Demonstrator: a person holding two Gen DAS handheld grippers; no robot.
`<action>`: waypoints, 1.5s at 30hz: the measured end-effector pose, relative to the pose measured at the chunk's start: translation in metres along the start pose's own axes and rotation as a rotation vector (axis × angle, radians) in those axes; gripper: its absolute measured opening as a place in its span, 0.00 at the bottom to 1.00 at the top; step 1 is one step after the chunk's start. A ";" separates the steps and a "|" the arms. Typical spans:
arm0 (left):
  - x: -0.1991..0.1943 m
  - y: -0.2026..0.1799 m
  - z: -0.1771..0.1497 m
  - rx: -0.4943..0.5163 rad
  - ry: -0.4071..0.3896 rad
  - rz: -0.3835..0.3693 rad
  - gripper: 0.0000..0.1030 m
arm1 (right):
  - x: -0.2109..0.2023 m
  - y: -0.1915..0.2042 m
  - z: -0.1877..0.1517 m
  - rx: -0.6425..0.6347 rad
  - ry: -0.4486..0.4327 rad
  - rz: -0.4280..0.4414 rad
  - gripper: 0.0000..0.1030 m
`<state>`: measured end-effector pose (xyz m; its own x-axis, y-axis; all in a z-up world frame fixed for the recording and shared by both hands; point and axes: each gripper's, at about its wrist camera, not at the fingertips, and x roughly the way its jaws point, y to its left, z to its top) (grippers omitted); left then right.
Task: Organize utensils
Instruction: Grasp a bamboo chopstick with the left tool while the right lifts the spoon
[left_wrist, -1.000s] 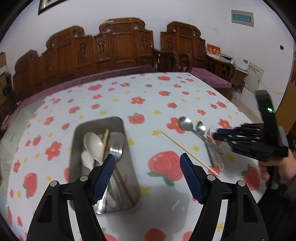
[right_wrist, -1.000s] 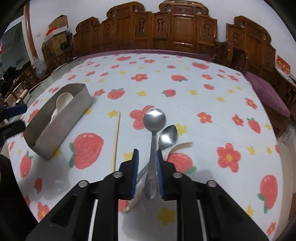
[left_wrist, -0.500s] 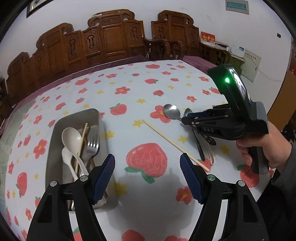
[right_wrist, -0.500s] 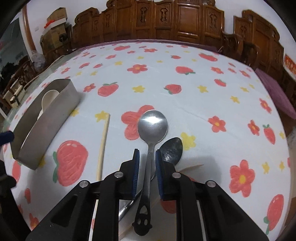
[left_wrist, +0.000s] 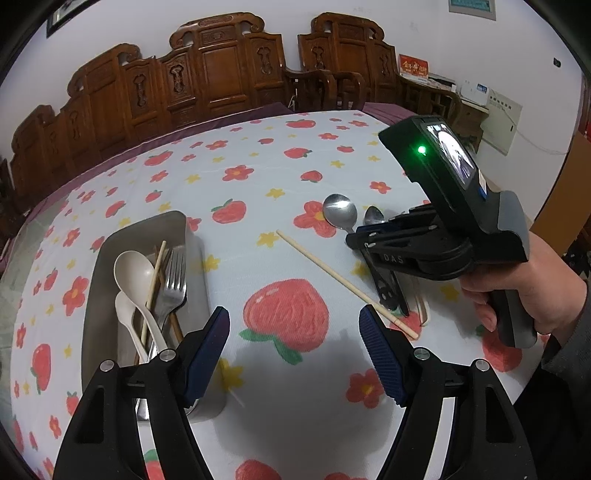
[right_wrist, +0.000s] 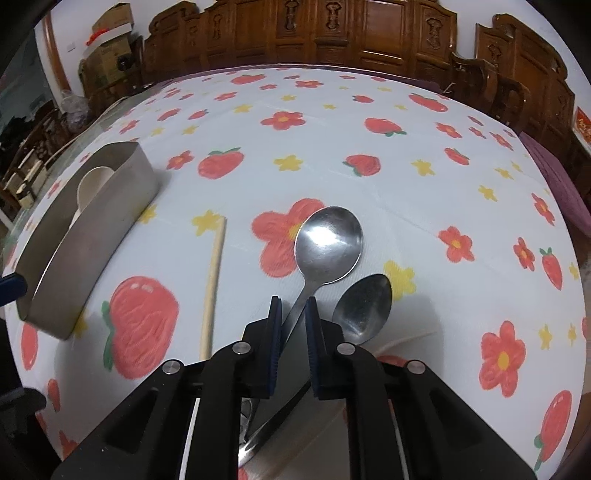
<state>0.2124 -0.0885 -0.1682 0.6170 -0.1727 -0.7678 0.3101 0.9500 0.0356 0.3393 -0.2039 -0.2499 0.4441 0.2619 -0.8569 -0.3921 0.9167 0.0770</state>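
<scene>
My right gripper (right_wrist: 293, 308) is shut on the handle of a large steel spoon (right_wrist: 328, 243) and holds it lifted above the tablecloth; it also shows in the left wrist view (left_wrist: 360, 236) with the spoon (left_wrist: 340, 212). A smaller steel spoon (right_wrist: 364, 306) lies just right of it. One wooden chopstick (right_wrist: 213, 280) lies left of the spoons. A steel tray (left_wrist: 142, 240) at the left holds white spoons (left_wrist: 133, 267), a fork (left_wrist: 173, 275) and chopsticks. My left gripper (left_wrist: 293, 350) is open and empty, above the cloth right of the tray.
The table has a white cloth with strawberries and flowers (left_wrist: 286, 314). Carved wooden chairs (left_wrist: 221, 74) line its far side. The table's right edge (right_wrist: 535, 155) drops to a purple seat. A white utensil handle (right_wrist: 402, 341) lies under the right gripper.
The right gripper has raised the large spoon off the cloth, tilting its handle down. The left gripper has shifted a little, staying open.
</scene>
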 end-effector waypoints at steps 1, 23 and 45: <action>0.000 0.000 0.000 0.001 0.001 0.001 0.68 | 0.000 0.000 0.000 -0.003 0.003 -0.007 0.13; 0.037 -0.022 0.019 0.002 0.047 0.005 0.68 | -0.056 -0.031 -0.009 0.105 -0.121 0.052 0.07; 0.103 -0.034 0.026 -0.072 0.149 -0.004 0.09 | -0.073 -0.050 -0.023 0.111 -0.143 0.008 0.07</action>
<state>0.2847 -0.1451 -0.2319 0.4998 -0.1410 -0.8546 0.2567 0.9665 -0.0094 0.3077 -0.2755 -0.2030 0.5549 0.3022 -0.7751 -0.3084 0.9400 0.1457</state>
